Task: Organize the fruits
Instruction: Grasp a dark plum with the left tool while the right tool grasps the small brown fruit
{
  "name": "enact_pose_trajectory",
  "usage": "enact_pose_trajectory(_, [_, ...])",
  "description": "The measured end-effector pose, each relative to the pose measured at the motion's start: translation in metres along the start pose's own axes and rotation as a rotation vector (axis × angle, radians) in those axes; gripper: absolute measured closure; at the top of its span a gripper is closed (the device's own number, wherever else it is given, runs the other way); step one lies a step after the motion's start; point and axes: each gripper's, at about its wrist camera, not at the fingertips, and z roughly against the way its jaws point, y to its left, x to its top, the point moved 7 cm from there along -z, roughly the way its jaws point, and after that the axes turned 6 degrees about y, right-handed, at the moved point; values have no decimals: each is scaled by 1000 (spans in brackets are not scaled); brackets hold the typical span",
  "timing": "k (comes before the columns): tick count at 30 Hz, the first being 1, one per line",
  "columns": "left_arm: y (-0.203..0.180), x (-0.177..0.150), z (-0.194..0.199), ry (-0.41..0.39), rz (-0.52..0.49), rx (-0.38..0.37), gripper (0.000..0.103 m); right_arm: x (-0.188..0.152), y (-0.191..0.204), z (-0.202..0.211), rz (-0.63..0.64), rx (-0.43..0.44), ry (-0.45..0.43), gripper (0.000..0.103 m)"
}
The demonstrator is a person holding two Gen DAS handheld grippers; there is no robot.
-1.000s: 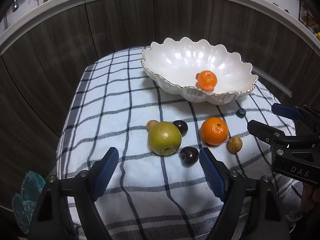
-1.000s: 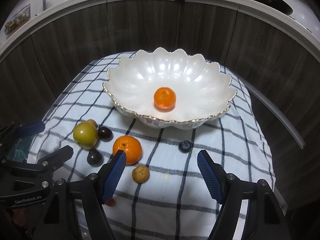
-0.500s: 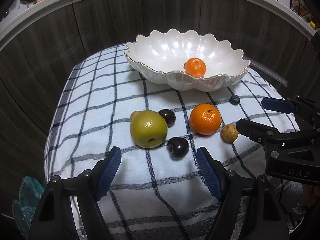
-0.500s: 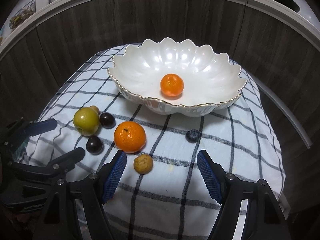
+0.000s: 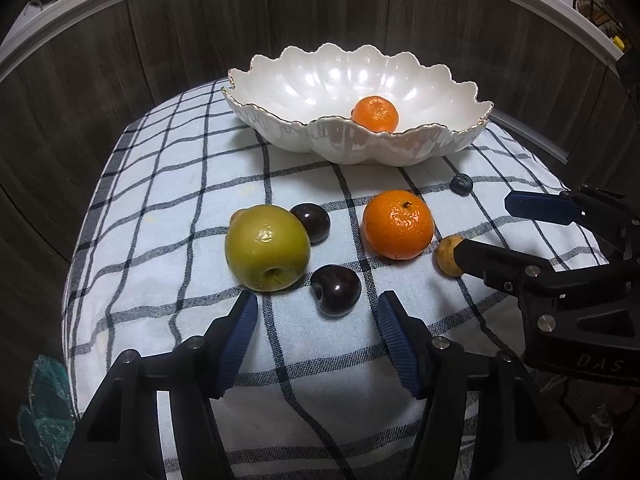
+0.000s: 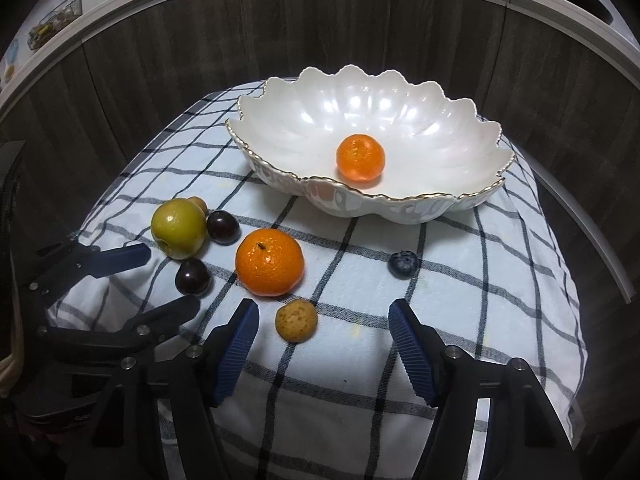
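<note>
Left wrist view: left tongs (image 5: 316, 322) are narrowing, empty, around the dark plum (image 5: 335, 290) near the desk's front edge; next, pinching and lifting to the bowl (image 5: 280, 128).

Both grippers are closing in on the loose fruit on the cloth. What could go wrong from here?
The left gripper, jaws just narrowing and still empty, sits just short of the near dark plum; its left finger could nudge the green apple. The right gripper, also empty, could roll the small tan fruit into the large orange.
</note>
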Motion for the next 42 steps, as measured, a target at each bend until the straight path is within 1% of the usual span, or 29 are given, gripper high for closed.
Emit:
enact_pose_trajectory(2, [-1,0,-2,-1,-2,-1,43,0,1,-2,4,4,-1,35])
enact_pose_trajectory(3, [-2,1,-4,-3,-2,-4,44,-1,0,-2,5,5,-1,36])
enact_pose_trajectory(4, [-2,1,-5,-2,-2,-6,48,-1,1,-3,6,8,0,39])
enact_pose_trajectory(6, [-4,1,-6,-1,-1,-7,49,-2,1,-6,8,9,6,42])
enact_pose_trajectory(12, [-5,2,-9,-3,1,-10,52,-3,1,-11,8,22,15,44])
enact_pose_trajectory(17, [-5,0,-14,10,1,-22,55,-6,3,-21,8,48,36,49])
enact_pose_trajectory(18, [-5,1,-14,7,1,-21,56,-7,4,-22,10,56,41,53])
enact_pose_trajectory(19, [-5,1,-14,6,0,-24,60,-7,5,-24,13,60,43,56])
enact_pose_trajectory(22, [-7,2,-14,2,-5,-22,64,-8,8,-26,26,72,48,62])
enact_pose_trajectory(26, [-9,3,-15,-2,-11,-30,71,-9,11,-28,36,80,53,63])
enact_pose_trajectory(28, [-10,3,-15,-5,-12,-33,74,-10,12,-29,35,83,56,70])
enact_pose_trajectory(30, [-10,3,-15,-6,-12,-37,75,-10,11,-29,33,83,55,75])
enact_pose_trajectory(42, [-12,3,-9,-14,-13,-38,76,-6,7,-20,24,74,30,75])
